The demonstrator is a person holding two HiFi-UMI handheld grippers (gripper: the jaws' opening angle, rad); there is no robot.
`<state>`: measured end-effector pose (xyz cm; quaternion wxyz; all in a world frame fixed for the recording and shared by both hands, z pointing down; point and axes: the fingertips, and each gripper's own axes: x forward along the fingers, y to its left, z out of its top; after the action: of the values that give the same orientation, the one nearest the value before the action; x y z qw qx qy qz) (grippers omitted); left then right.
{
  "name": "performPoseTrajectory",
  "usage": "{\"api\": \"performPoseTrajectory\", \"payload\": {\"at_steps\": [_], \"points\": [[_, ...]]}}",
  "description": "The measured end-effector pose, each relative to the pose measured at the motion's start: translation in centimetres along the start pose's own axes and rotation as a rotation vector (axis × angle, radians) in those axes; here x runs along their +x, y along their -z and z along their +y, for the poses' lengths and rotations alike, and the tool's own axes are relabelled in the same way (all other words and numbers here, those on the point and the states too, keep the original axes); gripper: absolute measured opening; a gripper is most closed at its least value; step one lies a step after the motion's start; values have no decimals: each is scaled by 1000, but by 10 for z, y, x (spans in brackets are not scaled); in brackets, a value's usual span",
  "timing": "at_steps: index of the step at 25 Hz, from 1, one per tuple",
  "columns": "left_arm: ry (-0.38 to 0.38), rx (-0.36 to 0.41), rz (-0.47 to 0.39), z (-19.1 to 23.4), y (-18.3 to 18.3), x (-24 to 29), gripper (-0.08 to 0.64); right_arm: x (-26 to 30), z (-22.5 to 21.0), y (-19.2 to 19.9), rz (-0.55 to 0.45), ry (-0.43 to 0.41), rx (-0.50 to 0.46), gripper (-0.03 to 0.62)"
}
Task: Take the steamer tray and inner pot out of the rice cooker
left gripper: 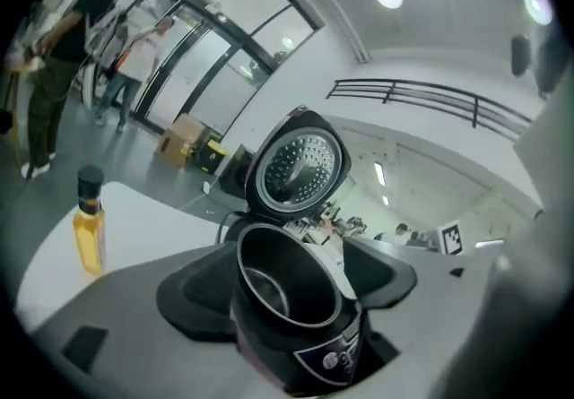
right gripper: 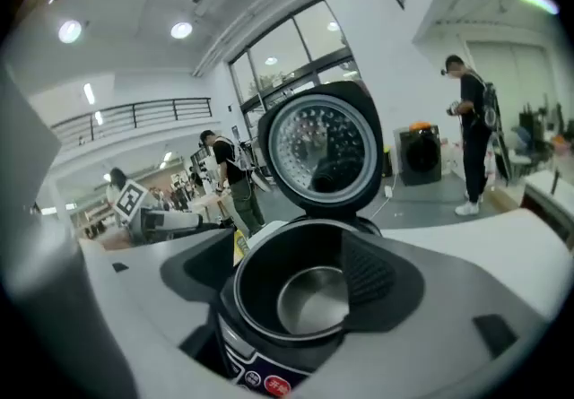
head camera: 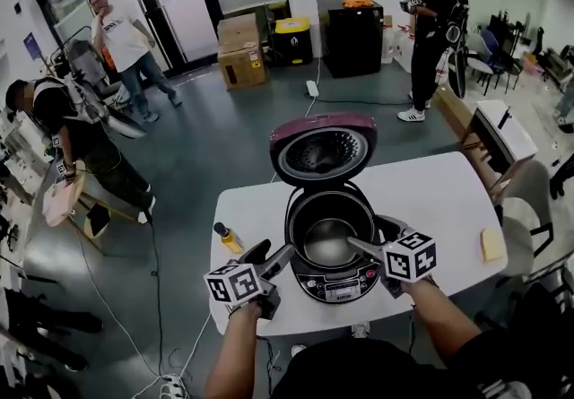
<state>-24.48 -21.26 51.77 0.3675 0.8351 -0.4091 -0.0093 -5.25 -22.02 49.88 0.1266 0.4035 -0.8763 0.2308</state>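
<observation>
Rice cooker (head camera: pixel 336 285) sits open on the counter (head camera: pixel 439 191). No steamer tray visible. Inner pot (head camera: pixel 327 243) looks still seated inside. Left tool (head camera: pixel 273 255) and right tool (head camera: pixel 369 240) gape empty, flanking the cooker. Pot lift-out likely still pending.

Left gripper (head camera: pixel 269 254) and right gripper (head camera: pixel 377 238) point forward, fingers (head camera: pixel 363 247) apart.

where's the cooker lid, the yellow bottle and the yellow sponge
cooker lid (head camera: pixel 323 153), head view, on its perforated inner plate
yellow bottle (head camera: pixel 230 242), head view, on its yellow body below the black cap
yellow sponge (head camera: pixel 491 244), head view, middle of its top face
</observation>
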Motion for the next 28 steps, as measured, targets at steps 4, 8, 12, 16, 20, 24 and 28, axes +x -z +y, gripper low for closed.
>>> {"api": "performPoseTrajectory", "payload": {"at_steps": [4, 8, 12, 16, 20, 24, 28], "points": [[95, -260, 21, 4, 9, 16, 368, -5, -36, 16, 36, -117, 341, 367], [151, -438, 39, 7, 15, 26, 371, -3, -55, 25, 64, -221, 624, 367], [177, -579, 24, 9, 20, 29, 376, 4, -70, 42, 89, -254, 814, 367], [159, -666, 40, 15, 32, 33, 376, 9, -77, 55, 101, -280, 920, 365], [125, -711, 44, 22, 40, 40, 376, 15, -76, 58, 104, -292, 954, 365], [127, -746, 34, 25, 46, 46, 371, 19, -77, 62, 107, -302, 977, 365], [107, -735, 56, 29, 50, 49, 348, 20, -77, 66, 122, -311, 982, 365]]}}
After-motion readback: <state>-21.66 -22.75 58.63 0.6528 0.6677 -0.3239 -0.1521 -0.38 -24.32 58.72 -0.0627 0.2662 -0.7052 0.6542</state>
